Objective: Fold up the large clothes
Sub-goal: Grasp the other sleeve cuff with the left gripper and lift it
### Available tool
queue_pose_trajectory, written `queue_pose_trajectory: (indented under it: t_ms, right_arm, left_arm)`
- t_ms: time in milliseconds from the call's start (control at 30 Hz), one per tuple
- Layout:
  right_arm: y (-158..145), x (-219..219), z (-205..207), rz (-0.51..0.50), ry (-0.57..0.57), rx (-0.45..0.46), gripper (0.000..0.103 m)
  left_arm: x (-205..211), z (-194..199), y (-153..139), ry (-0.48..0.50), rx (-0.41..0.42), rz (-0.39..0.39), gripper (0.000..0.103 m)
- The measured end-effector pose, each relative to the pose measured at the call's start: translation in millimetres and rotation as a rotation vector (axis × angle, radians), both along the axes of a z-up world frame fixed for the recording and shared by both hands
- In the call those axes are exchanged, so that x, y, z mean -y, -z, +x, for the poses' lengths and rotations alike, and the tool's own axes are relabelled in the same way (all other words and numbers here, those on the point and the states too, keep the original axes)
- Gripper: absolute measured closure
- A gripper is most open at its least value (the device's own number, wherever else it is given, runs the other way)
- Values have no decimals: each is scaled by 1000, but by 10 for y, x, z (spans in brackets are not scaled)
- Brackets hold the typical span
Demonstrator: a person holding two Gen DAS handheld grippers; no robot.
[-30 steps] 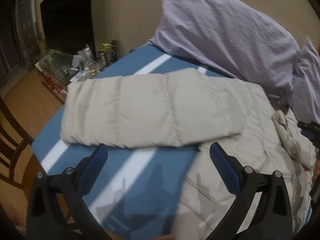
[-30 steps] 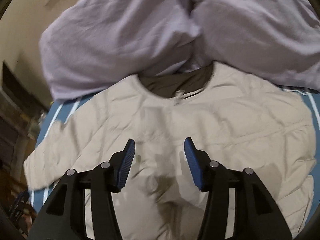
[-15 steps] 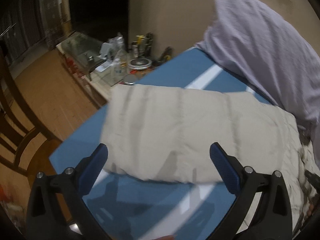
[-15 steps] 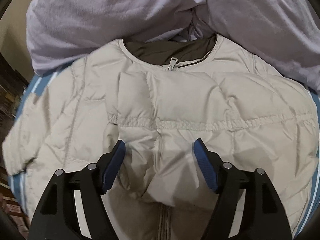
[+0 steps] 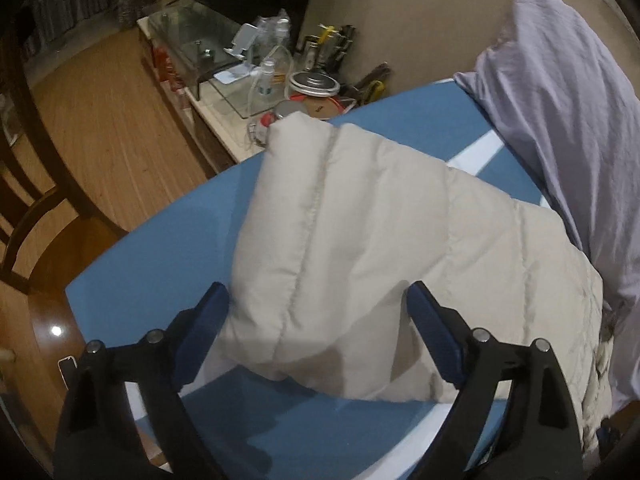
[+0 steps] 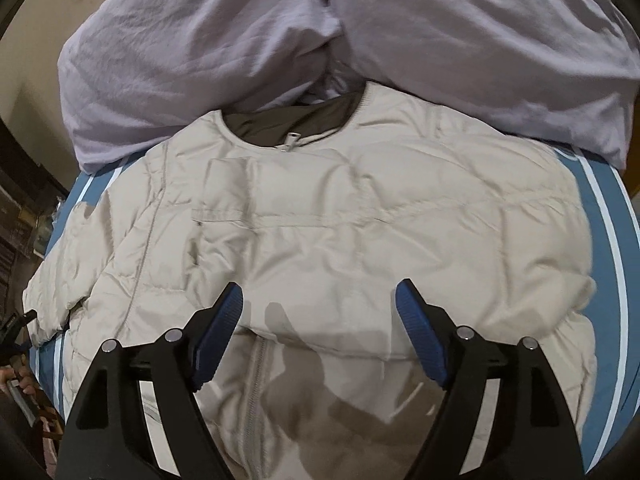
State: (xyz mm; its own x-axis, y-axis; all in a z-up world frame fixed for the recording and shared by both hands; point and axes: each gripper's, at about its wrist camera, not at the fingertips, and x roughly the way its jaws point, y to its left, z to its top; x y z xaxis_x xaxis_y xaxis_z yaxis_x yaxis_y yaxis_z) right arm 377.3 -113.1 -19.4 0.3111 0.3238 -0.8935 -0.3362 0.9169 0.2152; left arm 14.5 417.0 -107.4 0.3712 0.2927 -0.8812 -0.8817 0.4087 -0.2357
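Blue bedding with white stripes covers the bed, and a cream puffer jacket lies spread on it, front up, its dark-lined collar at the far end against two lilac pillows. From the right wrist, the jacket's zip runs down the middle toward the near edge, and the right gripper hangs over the chest with its blue-padded jaws standing wide apart; they have just been opening, and nothing is pinched between them, only the jacket front lying below. From the left wrist, one sleeve of the jacket stretches out toward the far left edge of the bed, its cuff end reaching the bed's border. The left gripper sits over the near part of this sleeve with one pad on each side of it; its jaws have just been closing a little but remain apart, not pressing the fabric. Beyond the bed a low side table crowded with bottles and tins stands against the beige wall, on a wooden floor, with a dark wooden chair at the far left.
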Motion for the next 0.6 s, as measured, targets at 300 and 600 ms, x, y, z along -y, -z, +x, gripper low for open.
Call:
queue_pose_trajectory:
  t_ms: [300, 600]
  right_arm:
    - [18, 384, -78, 20, 56, -17, 23]
    - [-37, 526, -146, 40, 64, -6, 23]
  left_arm:
    - [55, 17, -6, 16, 16, 37, 69]
    - [210, 159, -249, 43, 63, 66, 89]
